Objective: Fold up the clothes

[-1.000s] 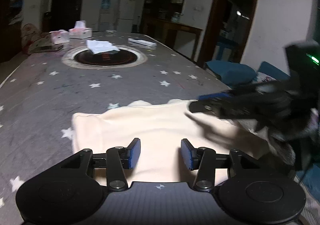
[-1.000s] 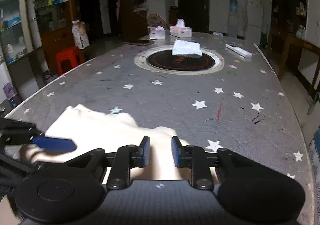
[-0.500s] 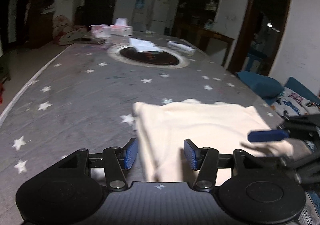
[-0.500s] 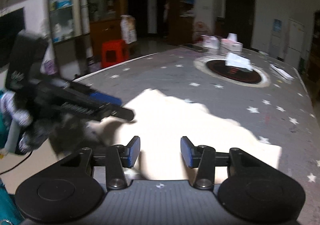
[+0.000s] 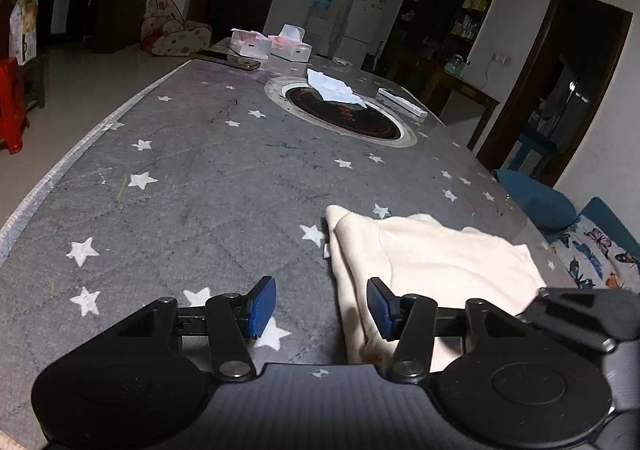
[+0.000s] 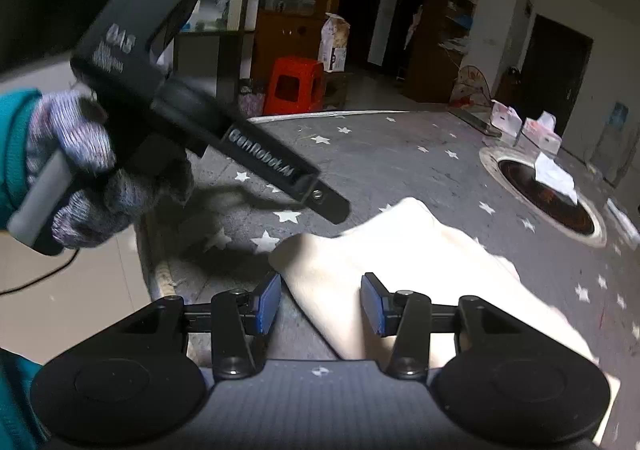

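A cream garment (image 5: 432, 262), already folded into a flat stack, lies near the front edge of a star-patterned bench (image 5: 192, 185) as two handheld grippers hang over it. The left gripper (image 5: 316, 308) has its fingers spread and empty; the stack's left edge runs just inside its right finger, so the cloth sits ahead and to the right. The right gripper (image 6: 318, 302) also stands parted with nothing pinched, the garment's near corner showing between and beyond its fingers. Seen from the right wrist, the stack's long axis runs away toward the round inset burner (image 6: 548, 197); the right gripper is judged the nearer to the cloth. A gloved hand (image 6: 84, 173) carries the left tool at the bench's rim (floor begins right below). Open bench stretches far ahead and to the left, leaving ample room to slide or fold again; tissue boxes (image 5: 272, 43) stand well apart.
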{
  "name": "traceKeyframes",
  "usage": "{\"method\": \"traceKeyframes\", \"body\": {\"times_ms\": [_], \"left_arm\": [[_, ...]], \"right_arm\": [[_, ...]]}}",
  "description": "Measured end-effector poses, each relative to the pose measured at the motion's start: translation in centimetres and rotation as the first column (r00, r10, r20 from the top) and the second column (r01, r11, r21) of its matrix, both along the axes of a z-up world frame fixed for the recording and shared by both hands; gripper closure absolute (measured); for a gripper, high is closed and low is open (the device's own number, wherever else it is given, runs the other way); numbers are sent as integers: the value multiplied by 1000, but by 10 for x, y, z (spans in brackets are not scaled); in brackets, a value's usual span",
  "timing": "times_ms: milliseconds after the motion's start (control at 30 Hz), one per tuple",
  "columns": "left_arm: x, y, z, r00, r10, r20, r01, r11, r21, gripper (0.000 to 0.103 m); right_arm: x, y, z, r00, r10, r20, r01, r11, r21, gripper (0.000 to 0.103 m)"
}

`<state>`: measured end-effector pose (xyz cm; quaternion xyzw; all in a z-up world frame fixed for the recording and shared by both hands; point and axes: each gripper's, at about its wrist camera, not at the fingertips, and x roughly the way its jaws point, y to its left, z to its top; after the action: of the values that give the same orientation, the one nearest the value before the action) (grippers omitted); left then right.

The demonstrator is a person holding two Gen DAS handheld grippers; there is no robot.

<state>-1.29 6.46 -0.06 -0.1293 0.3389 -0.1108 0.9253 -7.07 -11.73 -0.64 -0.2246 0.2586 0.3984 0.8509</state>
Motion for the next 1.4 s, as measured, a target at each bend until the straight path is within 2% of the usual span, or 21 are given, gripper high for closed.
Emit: {"method": "traceKeyframes", "body": {"times_ms": [233, 333, 400, 533, 633, 800, 900, 1033, 1133, 1233, 1400], "left_arm": [[14, 3, 0, 999, 13, -52, -19, 992, -122, 49], [19, 3, -3, 996, 16, -83, -30, 985, -169, 49], [22, 2, -6, 994, 16, -111, -38, 979, -200, 49], [28, 3, -11, 987, 28, -160, -71, 960, -271, 45], [31, 6, -15, 979, 45, -199, -111, 935, -336, 40], [38, 7, -20, 969, 23, -245, -129, 895, -427, 38], [43, 1, -23, 966, -3, -257, -119, 880, -459, 41], [47, -7, -32, 958, -34, -285, -118, 858, -500, 67], [48, -9, -38, 955, -38, -293, -119, 857, -501, 83], [48, -9, -39, 956, -42, -291, -113, 861, -496, 85], [47, -15, -33, 962, -51, -269, -76, 893, -443, 85]], "right_arm": [[-2, 21, -11, 998, 38, 57, -34, 997, -69, 60], [-2, 22, -14, 997, 14, 79, -9, 998, -66, 76], [1, 16, -10, 998, -1, 63, 3, 1000, -25, 90], [11, 0, 3, 999, -34, -8, 35, 996, 83, 93], [19, -12, 11, 997, -50, -57, 58, 988, 146, 95], [20, -27, 23, 996, -55, -77, 69, 976, 205, 96], [20, -32, 27, 996, -58, -75, 73, 972, 223, 96], [19, -33, 25, 995, -57, -76, 73, 971, 227, 96], [18, -32, 19, 995, -53, -84, 70, 974, 215, 95], [16, -40, 17, 993, -56, -105, 79, 970, 231, 88], [15, -76, 18, 979, -174, -106, 194, 953, 232, 84]]}}
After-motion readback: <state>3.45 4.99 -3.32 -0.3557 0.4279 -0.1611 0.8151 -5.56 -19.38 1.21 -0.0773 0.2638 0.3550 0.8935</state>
